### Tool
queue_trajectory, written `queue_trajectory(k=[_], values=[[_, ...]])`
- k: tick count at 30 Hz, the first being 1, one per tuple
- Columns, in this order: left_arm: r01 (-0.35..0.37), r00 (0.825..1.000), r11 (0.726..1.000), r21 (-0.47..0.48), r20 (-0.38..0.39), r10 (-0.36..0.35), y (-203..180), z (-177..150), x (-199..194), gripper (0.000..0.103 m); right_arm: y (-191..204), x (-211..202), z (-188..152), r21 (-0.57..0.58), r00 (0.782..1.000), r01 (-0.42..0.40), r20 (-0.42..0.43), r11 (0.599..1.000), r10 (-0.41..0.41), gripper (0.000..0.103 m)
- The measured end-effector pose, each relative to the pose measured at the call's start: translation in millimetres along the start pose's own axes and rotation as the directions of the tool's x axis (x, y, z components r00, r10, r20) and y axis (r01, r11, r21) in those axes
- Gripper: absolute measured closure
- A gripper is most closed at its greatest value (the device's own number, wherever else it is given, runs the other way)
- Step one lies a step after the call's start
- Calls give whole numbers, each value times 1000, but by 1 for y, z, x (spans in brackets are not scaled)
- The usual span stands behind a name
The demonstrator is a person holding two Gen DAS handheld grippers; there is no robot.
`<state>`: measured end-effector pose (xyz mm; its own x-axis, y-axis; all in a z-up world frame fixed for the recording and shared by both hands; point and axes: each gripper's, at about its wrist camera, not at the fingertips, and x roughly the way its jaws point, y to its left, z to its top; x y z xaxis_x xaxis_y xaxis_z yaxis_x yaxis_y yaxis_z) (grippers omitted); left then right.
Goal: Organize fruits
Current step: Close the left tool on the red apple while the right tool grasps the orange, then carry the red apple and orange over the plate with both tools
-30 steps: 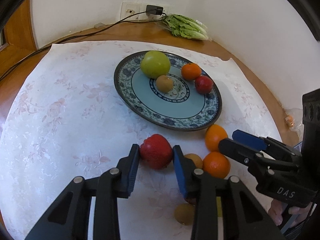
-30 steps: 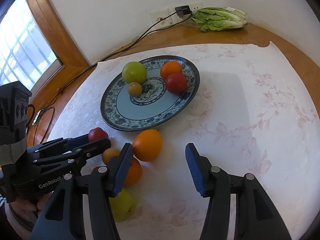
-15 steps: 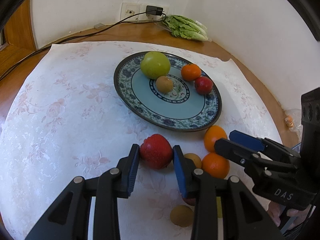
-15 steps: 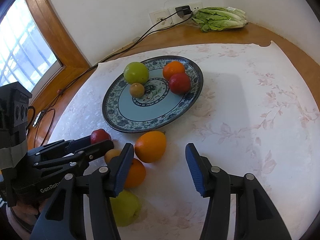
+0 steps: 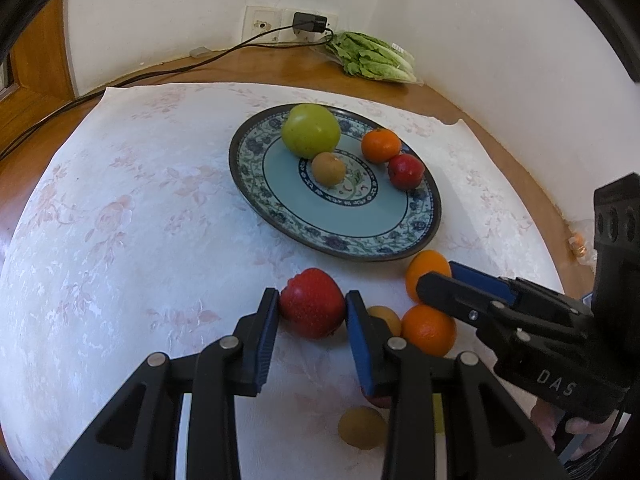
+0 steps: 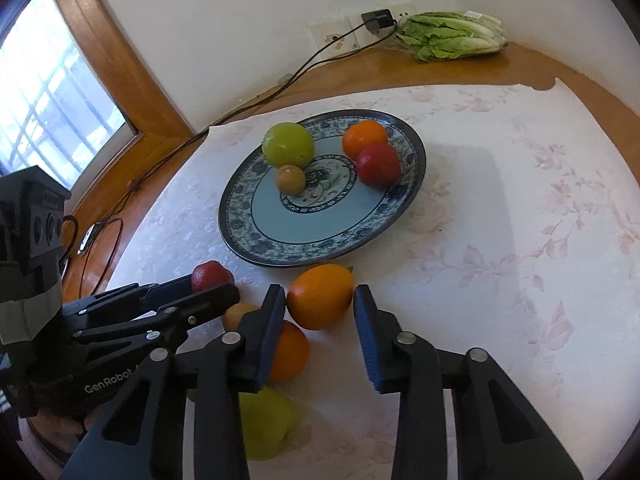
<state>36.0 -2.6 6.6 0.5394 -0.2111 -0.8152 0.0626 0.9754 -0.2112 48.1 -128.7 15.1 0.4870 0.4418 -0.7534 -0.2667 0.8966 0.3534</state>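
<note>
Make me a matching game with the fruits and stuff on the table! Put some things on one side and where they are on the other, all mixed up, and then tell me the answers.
Things:
1. red apple
2. big green apple
3. lettuce
4. big orange

Places:
A. between the fingers of the right gripper, whose jaws are closing
B. on the blue patterned plate
C. clamped in the left gripper
D. on the bare wood by the wall, off the white cloth

Pairs: 1-C, 2-B, 3-D, 4-A
</note>
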Motion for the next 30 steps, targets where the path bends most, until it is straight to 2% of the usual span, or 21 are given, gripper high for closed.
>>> queue_trajectory(k=[13, 30], values=[[1, 1000, 1000, -16, -3, -1, 3, 2, -3, 68, 0, -4, 1, 0, 1000, 6, 12, 1000, -6, 68], [2, 999, 1000, -20, 35, -2, 6, 9, -18, 68, -4, -19, 4, 13, 998, -2, 67, 1000, 1, 68]])
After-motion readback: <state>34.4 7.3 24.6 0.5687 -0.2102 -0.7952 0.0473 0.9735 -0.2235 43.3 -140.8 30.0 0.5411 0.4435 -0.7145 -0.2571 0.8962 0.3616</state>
